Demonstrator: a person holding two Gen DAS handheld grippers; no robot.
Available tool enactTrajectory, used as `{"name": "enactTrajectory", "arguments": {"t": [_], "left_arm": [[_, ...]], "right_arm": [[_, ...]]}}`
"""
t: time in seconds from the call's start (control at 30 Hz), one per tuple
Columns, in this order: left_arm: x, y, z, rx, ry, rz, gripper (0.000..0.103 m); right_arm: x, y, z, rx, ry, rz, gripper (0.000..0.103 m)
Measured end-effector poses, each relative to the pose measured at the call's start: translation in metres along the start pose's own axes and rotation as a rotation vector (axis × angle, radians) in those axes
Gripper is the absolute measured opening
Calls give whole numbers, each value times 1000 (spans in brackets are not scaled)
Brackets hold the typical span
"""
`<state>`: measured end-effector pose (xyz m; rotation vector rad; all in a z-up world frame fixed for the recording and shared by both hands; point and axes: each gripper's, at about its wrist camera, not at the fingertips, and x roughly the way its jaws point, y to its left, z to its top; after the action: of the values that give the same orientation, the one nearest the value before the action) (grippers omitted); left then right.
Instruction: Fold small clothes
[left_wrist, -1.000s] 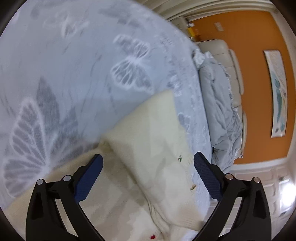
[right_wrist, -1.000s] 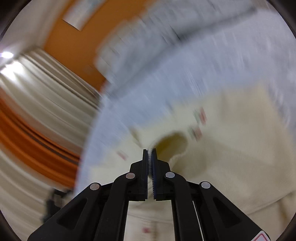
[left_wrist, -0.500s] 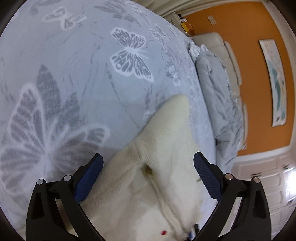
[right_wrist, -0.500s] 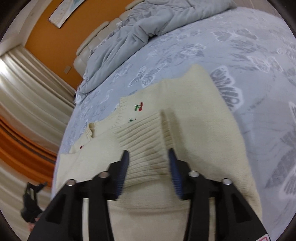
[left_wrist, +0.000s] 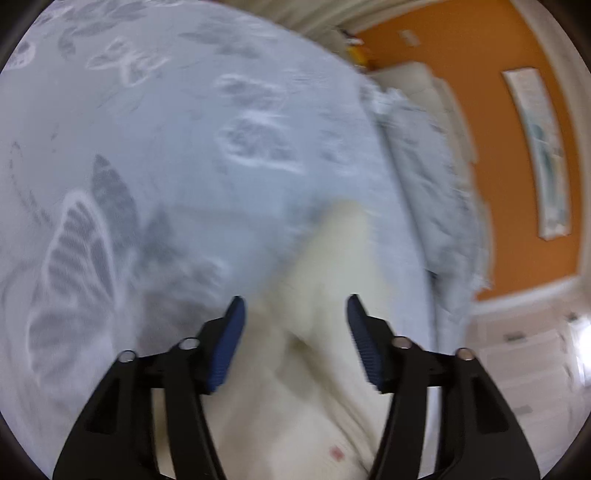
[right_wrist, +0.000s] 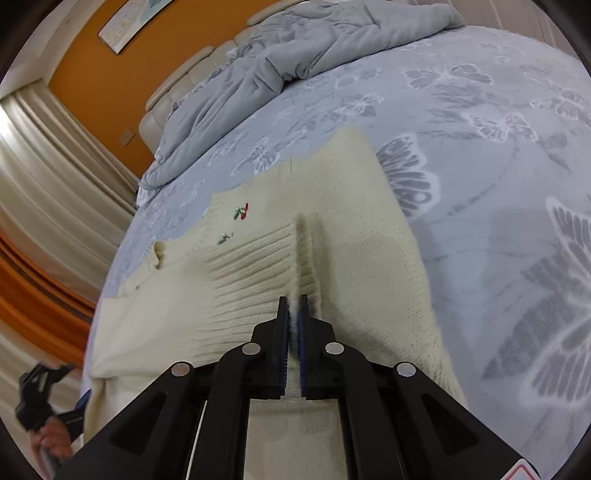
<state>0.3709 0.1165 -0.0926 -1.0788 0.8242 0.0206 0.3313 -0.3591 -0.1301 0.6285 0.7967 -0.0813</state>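
Where left blurs — cherries on sweater

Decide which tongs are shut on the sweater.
The right tongs: their pads pinch the ribbed cuff of the cream sweater. The left tongs have been closing but still gape, pads off the knit.

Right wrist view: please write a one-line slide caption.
Right gripper shut on the ribbed cuff of a cream sweater on butterfly bedding.

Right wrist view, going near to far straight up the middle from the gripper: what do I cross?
right gripper, shut on the ribbed cuff → cream sweater → butterfly bedsheet → rumpled grey duvet → orange wall
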Motion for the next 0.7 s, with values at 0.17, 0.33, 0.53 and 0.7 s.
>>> {"name": "enactTrajectory", "arguments": {"t": [0.17, 0.33, 0.53, 0.7], "left_arm": [[23, -15, -38, 35, 140, -10, 87], [44, 2, -15, -52, 25, 61, 24], [50, 23, 7, 50, -31, 139, 17], [51, 18, -16, 290, -127, 117, 17]], "right_arm": [[-1, 8, 5, 43, 6, 17, 11], [-17, 34, 9, -5, -18, 63, 6], [22, 33, -9, -97, 73, -16, 1], [5, 33, -6, -52, 11, 17, 5]]}}
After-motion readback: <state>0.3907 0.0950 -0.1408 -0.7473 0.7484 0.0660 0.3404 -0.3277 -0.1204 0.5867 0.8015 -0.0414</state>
